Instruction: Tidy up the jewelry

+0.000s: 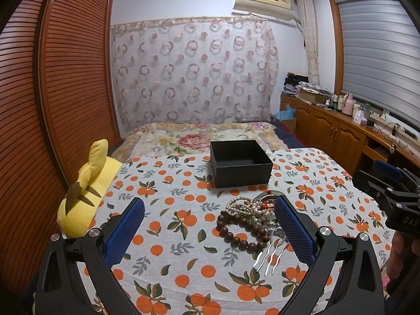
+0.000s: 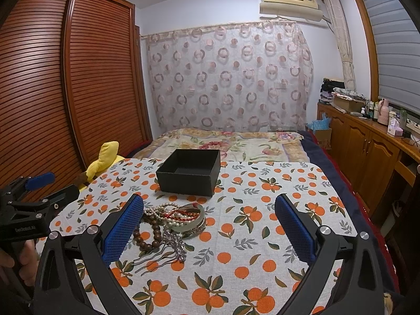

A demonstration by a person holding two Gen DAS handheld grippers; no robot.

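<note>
Both grippers, left (image 1: 210, 225) and right (image 2: 210, 225), hover with fingers spread wide, holding nothing. The jewelry pile (image 1: 252, 215) of beads, pearls, perhaps a bangle, and a hair comb (image 1: 270, 257) lies on the orange-print tablecloth (image 2: 262, 249), just before the black box (image 1: 240, 162).

Support surface: table (image 1: 168, 270) covered with an orange-print cloth (image 2: 236, 267); an open black box (image 1: 240, 163) sits at the far side; a jewelry pile (image 1: 252, 215) lies nearer, apart from the box; hair comb (image 1: 270, 256) at its near edge.
</note>
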